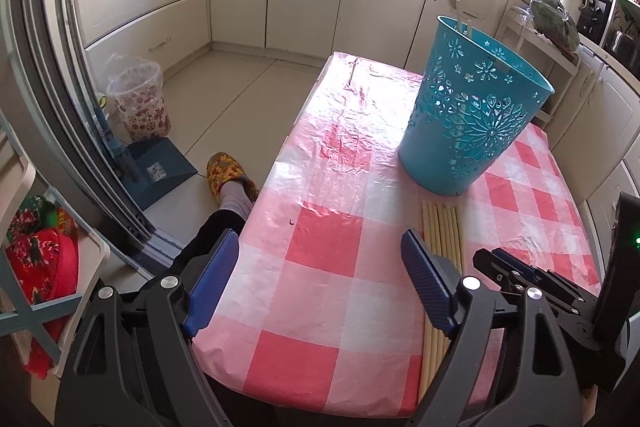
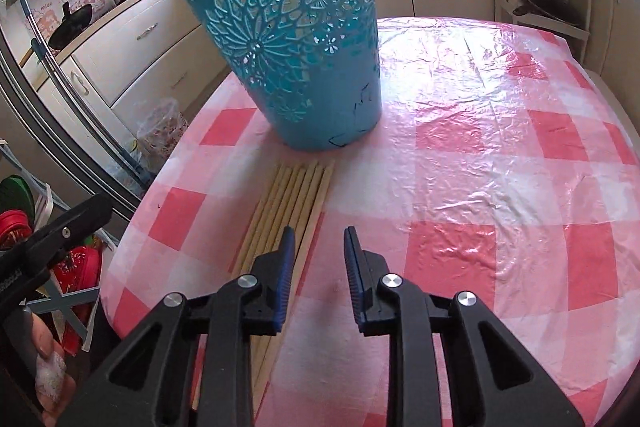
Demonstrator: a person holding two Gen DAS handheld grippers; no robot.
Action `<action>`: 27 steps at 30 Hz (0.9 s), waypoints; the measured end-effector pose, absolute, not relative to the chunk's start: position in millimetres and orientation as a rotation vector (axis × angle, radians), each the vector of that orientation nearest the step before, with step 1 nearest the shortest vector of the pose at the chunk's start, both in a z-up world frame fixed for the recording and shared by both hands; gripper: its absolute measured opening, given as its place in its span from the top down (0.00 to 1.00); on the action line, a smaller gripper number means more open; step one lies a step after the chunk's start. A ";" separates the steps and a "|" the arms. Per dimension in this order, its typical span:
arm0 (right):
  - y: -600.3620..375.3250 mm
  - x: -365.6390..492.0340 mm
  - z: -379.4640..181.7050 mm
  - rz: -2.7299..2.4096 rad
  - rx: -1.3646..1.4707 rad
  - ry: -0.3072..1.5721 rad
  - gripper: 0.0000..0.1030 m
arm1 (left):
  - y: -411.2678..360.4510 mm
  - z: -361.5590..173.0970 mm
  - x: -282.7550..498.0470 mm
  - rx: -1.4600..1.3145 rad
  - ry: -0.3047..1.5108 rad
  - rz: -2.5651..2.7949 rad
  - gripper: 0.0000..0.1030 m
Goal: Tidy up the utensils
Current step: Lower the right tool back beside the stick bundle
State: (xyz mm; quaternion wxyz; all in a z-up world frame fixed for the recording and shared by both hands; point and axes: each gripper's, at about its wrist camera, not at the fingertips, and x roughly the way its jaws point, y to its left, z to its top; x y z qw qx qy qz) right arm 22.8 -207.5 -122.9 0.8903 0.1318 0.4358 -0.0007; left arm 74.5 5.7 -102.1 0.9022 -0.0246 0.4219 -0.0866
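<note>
On the pink-and-white checked plastic tablecloth (image 2: 480, 155), a row of pale wooden chopsticks (image 2: 296, 195) lay just near of the teal cut-out plastic bucket (image 2: 296, 47).

Their long axis ran near-to-far, toward the bucket. The right gripper (image 2: 316, 239) was nearer, jaws apart and empty, sticks just to its left. The left gripper (image 1: 320, 247) hovered wide open, sticks off to its right.

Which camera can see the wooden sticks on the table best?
The right wrist view. There the wooden sticks lie side by side in plain sight, running from the blue basket toward the open right gripper. In the left wrist view the sticks are partly hidden behind the left gripper finger.
</note>
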 end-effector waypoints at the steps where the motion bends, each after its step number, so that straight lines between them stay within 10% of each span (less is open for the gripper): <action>1: -207.6 24.9 -124.8 -0.005 0.270 0.907 0.75 | 5.0 -103.0 74.7 -0.050 0.875 -0.180 0.23; 27: -189.7 52.1 -132.1 -0.058 0.002 0.963 0.78 | 9.0 -104.0 63.1 -0.037 0.878 -0.175 0.22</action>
